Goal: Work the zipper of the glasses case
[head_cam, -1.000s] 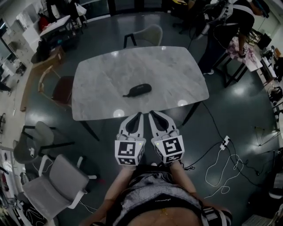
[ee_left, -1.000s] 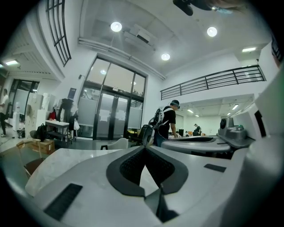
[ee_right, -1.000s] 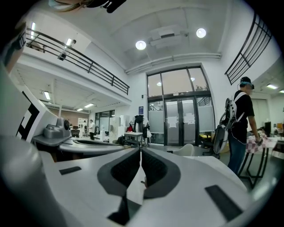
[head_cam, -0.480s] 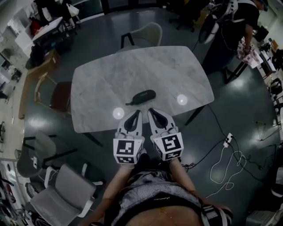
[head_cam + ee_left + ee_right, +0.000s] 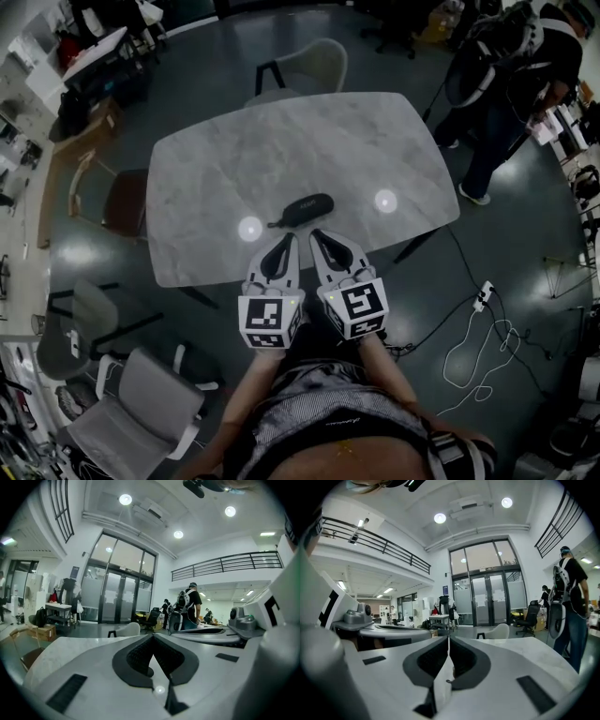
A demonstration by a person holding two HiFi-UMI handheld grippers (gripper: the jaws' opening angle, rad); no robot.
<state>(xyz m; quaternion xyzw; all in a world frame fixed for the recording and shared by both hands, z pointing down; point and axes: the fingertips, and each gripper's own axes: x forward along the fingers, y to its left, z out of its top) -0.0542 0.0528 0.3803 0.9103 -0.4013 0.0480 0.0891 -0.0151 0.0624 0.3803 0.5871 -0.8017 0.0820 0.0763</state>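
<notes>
Black oblong zippered glasses case [image 5: 309,206] lies near the front edge of the pale marble-patterned counter [image 5: 281,141], just beyond the tips of both tongs, with a thin tail trailing from its left end. Left tongs [image 5: 289,240] and right tongs [image 5: 317,236] are each pressed together with nothing between them. The case looks light and likely to skate on smooth stone, so pin the body with one tongs and pinch the small zipper pull with the other.
</notes>
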